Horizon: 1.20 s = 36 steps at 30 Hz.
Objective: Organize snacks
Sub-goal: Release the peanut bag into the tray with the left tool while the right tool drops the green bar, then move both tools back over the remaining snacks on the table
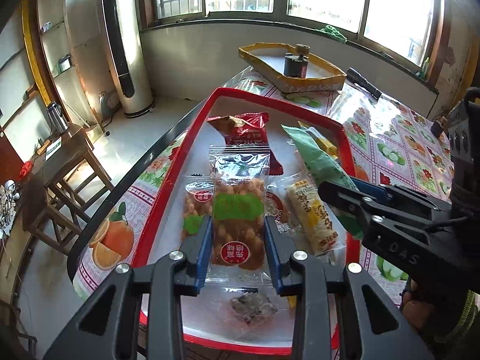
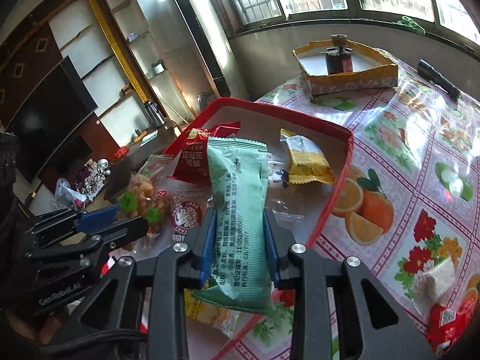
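A red-rimmed white tray (image 1: pixel 210 105) (image 2: pixel 345 162) holds several snack packs. My left gripper (image 1: pixel 238 234) is shut on a clear pack of fried dough twists (image 1: pixel 238 207) with a green label, just above the tray's near end. My right gripper (image 2: pixel 240 234) is shut on a pale green snack pack (image 2: pixel 240 198) held over the tray's right side; it also shows in the left wrist view (image 1: pixel 321 162). In the tray lie a red pack (image 1: pixel 249 132), a second dough twist pack (image 1: pixel 195 207), a yellow-and-white bar (image 1: pixel 312 219) and a yellow pack (image 2: pixel 306 159).
The table has a fruit-print plastic cloth (image 2: pixel 405 180). A yellow cardboard box lid (image 1: pixel 312 81) with a dark jar in it and a black flashlight (image 1: pixel 363 82) lie at the far end. A red-and-white wrapped snack (image 2: pixel 444 315) lies right of the tray. Table edge runs left.
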Tool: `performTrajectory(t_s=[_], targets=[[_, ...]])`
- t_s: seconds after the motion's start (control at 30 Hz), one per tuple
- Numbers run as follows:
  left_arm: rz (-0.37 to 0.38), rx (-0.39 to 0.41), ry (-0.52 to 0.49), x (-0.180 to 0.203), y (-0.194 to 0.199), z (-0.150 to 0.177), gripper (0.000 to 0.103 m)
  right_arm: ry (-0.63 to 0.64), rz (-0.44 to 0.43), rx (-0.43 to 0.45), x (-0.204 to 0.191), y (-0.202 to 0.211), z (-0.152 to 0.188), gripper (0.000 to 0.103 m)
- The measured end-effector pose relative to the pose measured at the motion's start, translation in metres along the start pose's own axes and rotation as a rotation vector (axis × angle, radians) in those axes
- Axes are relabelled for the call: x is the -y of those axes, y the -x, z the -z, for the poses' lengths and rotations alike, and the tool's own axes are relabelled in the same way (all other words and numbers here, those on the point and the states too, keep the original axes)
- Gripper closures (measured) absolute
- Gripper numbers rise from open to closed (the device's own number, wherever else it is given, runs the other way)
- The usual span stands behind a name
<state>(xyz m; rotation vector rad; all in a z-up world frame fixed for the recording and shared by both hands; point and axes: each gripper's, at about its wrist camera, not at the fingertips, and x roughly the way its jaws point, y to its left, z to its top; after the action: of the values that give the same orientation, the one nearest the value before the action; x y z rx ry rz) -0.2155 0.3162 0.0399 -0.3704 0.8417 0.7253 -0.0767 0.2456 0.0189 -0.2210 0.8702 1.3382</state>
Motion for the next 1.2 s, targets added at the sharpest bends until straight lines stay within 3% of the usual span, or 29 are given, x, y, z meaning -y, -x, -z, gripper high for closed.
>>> performTrajectory(t_s=[0.33, 0.6, 0.77, 1.2], targets=[[-0.012, -0.061, 0.025, -0.009, -0.021, 0.003, 0.070, -0.008, 0.011, -0.032, 0.003, -0.024, 0.002, 0.067], [-0.019, -0.056, 0.027, -0.007, -0.014, 0.003, 0.061, -0.041, -0.010, -0.016, 0.008, -0.013, 0.003, 0.052], [-0.008, -0.031, 0.017, 0.001, -0.002, 0.000, 0.052, -0.061, -0.016, 0.020, 0.014, 0.008, 0.009, 0.052], [0.092, -0.032, -0.079, 0.057, 0.010, 0.004, 0.051, -0.207, 0.101, 0.122, 0.069, 0.107, 0.064, 0.051]])
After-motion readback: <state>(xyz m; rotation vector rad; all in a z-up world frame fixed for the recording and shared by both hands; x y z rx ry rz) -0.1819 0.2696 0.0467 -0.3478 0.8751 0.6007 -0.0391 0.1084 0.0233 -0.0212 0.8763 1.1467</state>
